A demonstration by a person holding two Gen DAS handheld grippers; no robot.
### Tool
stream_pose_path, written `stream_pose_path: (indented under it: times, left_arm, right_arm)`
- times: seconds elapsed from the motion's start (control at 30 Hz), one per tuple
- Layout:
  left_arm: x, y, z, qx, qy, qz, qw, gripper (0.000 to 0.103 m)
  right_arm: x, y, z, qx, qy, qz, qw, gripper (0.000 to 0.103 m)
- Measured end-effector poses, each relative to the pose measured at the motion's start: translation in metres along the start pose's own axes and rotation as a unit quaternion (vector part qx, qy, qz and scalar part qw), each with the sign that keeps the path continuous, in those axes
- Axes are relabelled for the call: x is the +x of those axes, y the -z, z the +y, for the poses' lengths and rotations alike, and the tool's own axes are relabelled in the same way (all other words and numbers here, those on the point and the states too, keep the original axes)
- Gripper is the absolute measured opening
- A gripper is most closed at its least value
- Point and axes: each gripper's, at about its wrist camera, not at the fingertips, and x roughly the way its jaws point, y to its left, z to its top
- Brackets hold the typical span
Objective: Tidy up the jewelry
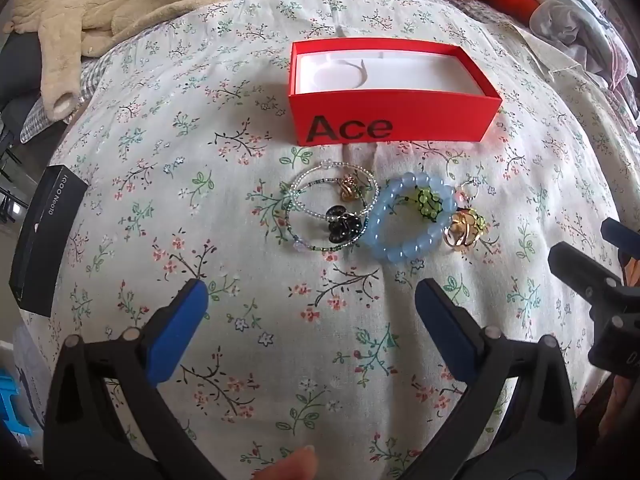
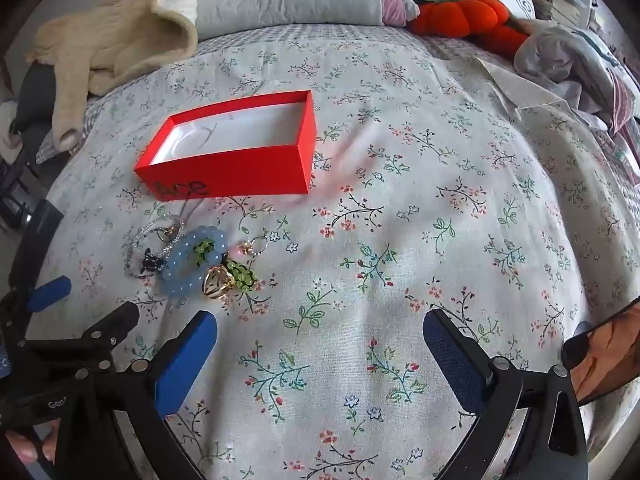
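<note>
Evidently nothing has gone into the open red cardboard box (image 1: 394, 126) printed "Ace", which sits on the floral-print bed cover (image 1: 248, 360) with its white liner bare, ready to receive pieces. Just in front of the box lies the jewelry in a tight cluster: two thin seed-bead bracelets (image 1: 332, 210) with small charms, overlapping each other, touching a chunky pale-blue bead bracelet (image 1: 408, 220), with a gold wire ring (image 1: 460, 234) just right of that. The left tongs (image 1: 312, 304) hang nearer than the cluster, spread wide and empty, angled down toward it. The right tongs (image 2: 320, 336), equally wide and empty, hover to the cluster's right, probably waiting their turn.
</note>
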Motion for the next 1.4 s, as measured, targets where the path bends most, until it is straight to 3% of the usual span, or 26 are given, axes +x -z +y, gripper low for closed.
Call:
stream_pose_path:
  times: [0.33, 1.4]
  left_arm:
    - [0.003, 0.006, 0.02, -0.008, 0.025, 0.006, 0.9996, 0.103]
    - [-0.005, 0.002, 0.015, -0.019, 0.004, -0.009, 0.9998, 0.103]
  right_arm:
    - [0.006, 0.002, 0.007, -0.007, -0.002, 0.001, 1.0, 0.103]
    - [-0.009, 0.002, 0.004, -0.001, -0.003, -0.019, 1.0, 0.103]
